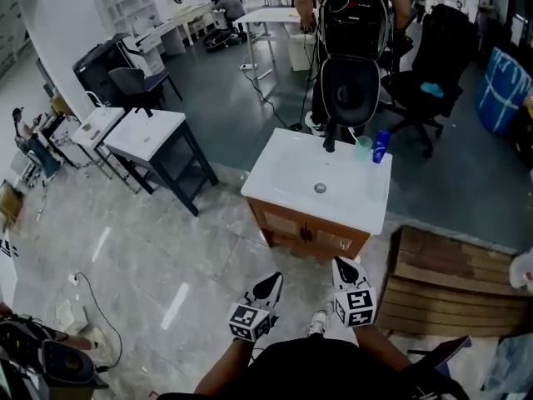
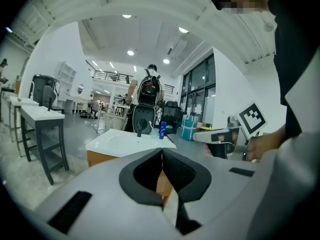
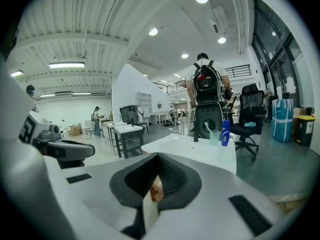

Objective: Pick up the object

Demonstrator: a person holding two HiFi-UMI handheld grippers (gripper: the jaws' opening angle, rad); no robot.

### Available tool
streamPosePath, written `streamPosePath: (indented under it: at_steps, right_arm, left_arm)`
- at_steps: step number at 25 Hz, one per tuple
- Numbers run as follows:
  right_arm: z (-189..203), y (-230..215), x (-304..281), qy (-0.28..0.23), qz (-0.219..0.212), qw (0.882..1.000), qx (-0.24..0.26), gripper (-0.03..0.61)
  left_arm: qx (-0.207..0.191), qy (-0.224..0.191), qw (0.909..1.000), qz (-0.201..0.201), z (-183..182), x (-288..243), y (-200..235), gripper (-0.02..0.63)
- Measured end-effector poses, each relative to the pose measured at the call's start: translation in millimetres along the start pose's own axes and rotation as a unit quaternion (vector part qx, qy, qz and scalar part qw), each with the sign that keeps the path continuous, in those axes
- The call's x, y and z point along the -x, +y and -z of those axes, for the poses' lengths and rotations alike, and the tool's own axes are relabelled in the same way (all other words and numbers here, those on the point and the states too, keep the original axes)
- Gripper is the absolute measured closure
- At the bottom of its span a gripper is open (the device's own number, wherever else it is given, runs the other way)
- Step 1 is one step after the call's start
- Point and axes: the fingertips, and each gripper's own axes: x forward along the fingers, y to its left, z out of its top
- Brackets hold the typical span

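A white washbasin top (image 1: 287, 173) on a wooden cabinet stands ahead of me. At its far edge are a blue bottle (image 1: 381, 146), a clear cup (image 1: 363, 147) holding a toothbrush, and a black tap (image 1: 330, 140). My left gripper (image 1: 271, 285) and right gripper (image 1: 343, 267) hover side by side over the floor, short of the cabinet's near side. In the left gripper view the jaws meet at their tips (image 2: 161, 152) with nothing between them. The right gripper's jaws (image 3: 157, 157) are also shut and hold nothing. From there the bottle (image 3: 225, 132) and cup (image 3: 215, 135) show beyond the basin.
A person with a black backpack (image 1: 354, 15) stands behind the basin, next to a black office chair (image 1: 429, 90). A white-topped dark table (image 1: 154, 136) stands at the left. A wooden pallet (image 1: 454, 282) lies at the right. A cable (image 1: 92, 302) runs over the marble floor.
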Motion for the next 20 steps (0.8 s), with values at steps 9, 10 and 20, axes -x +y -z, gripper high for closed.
streamPosePath:
  at_steps: [9, 10, 20]
  right_arm:
    - [-13.8, -75.2, -34.0, -0.004, 0.025, 1.0, 0.005, 0.56]
    - [-14.7, -82.2, -36.2, -0.004, 0.027, 1.0, 0.008, 0.56]
    - [-22.1, -123.1, -58.1, -0.007, 0.043, 0.999, 0.022, 0.56]
  left_arm:
    - [-0.013, 0.008, 0.9998, 0.016, -21.3, -82.7, 2.9, 0.594]
    - [-0.014, 0.008, 0.9997, 0.017, -22.9, -89.6, 1.8, 0.594]
    - [-0.023, 0.005, 0.9994, 0.027, -38.4, -140.3, 4.3, 0.594]
